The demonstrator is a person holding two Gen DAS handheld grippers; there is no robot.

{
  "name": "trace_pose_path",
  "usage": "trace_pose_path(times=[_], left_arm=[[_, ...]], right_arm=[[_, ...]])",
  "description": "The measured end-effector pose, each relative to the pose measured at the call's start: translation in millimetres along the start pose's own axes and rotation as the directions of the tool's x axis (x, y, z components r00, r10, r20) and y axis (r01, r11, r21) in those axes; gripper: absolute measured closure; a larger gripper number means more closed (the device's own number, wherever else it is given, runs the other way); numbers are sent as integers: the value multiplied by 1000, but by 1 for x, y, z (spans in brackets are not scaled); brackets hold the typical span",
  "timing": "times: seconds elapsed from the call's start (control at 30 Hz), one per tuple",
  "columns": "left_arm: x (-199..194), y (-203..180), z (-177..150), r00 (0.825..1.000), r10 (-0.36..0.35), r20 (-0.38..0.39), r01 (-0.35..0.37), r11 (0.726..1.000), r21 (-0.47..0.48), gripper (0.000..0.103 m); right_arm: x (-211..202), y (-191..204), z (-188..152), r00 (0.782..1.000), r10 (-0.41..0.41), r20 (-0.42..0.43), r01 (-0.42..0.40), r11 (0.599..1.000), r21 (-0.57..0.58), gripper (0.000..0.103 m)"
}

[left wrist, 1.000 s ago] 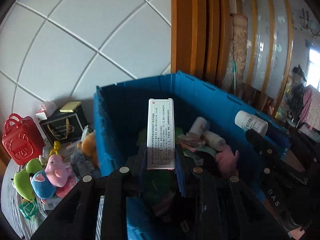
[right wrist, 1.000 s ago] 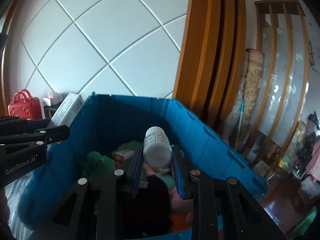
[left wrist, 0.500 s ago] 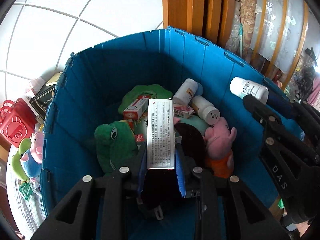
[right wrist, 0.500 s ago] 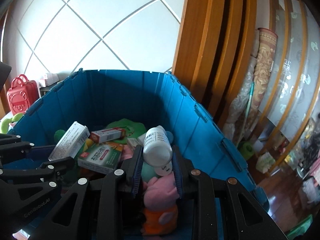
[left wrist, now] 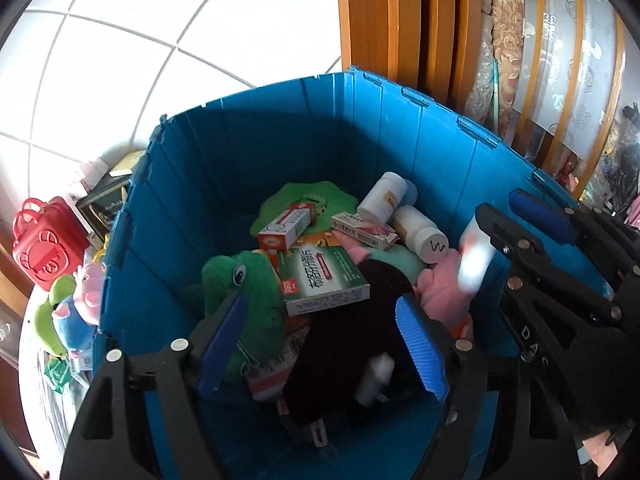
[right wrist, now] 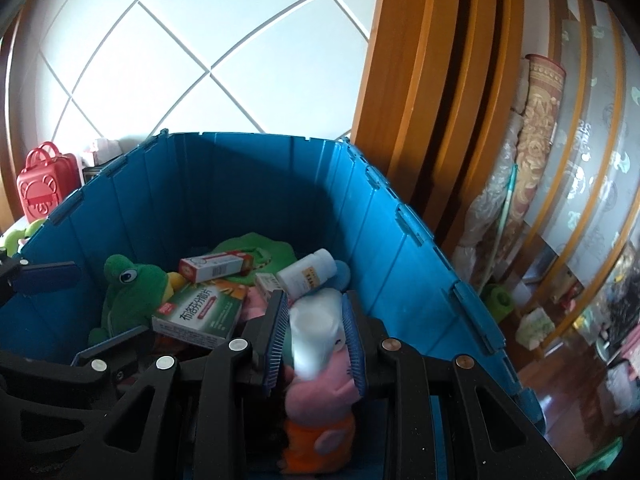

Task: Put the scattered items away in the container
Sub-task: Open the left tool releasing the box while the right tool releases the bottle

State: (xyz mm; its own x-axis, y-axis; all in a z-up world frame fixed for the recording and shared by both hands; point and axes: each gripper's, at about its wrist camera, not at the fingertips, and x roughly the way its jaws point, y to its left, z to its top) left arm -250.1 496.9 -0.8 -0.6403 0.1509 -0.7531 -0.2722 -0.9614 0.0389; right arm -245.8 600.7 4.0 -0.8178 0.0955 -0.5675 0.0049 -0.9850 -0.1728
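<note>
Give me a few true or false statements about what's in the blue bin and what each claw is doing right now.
1. The left claw grips a box. False: it is open and empty.
2. A blurred white plastic bottle sits between the right claw's pads. True.
3. The green frog plush lies outside the blue plastic bin. False: it lies inside.
4. A red toy suitcase stands outside the bin. True.
</note>
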Motion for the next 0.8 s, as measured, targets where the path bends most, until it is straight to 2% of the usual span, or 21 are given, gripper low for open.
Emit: trace_pose_path(times=[0.23,0.27,0.33,0.47,0.57,0.63,0.7,0.77,0.8], left_arm=[[-1,0,-6,1000,-12,-3,12,1000,-8,26],[-2,0,-7,1000,-14,-2,14,1000,-10,26],[-5,2,-10,1000,-19,7,19,1000,-19,26],[-19,9,-19,998,-27,48,29,999,-38,26],[-35,20,-28,995,-21,94,27,998,-62,20],[-47,28,-35,992,-4,127,13,997,-76,19],[-59,40,-43,988,21,156,-6,995,-96,18],[-71,55,-52,982,50,181,-27,992,-125,15],[-77,64,-57,979,67,194,-40,989,-141,9]], right_arm=[[-3,-4,-3,1000,-7,7,7,1000,9,74],[-5,-6,-4,1000,-7,12,7,1000,15,71],[-12,-8,-6,1000,-6,24,6,1000,28,64],[-29,-10,-14,999,-9,53,6,999,52,39],[-44,-7,-20,996,2,84,-8,997,73,19],[-54,-1,-21,994,14,106,-23,996,81,18],[-63,6,-22,992,27,126,-39,995,90,10],[-73,15,-20,987,51,152,-66,993,98,0],[-79,21,-19,984,62,168,-80,992,100,0]])
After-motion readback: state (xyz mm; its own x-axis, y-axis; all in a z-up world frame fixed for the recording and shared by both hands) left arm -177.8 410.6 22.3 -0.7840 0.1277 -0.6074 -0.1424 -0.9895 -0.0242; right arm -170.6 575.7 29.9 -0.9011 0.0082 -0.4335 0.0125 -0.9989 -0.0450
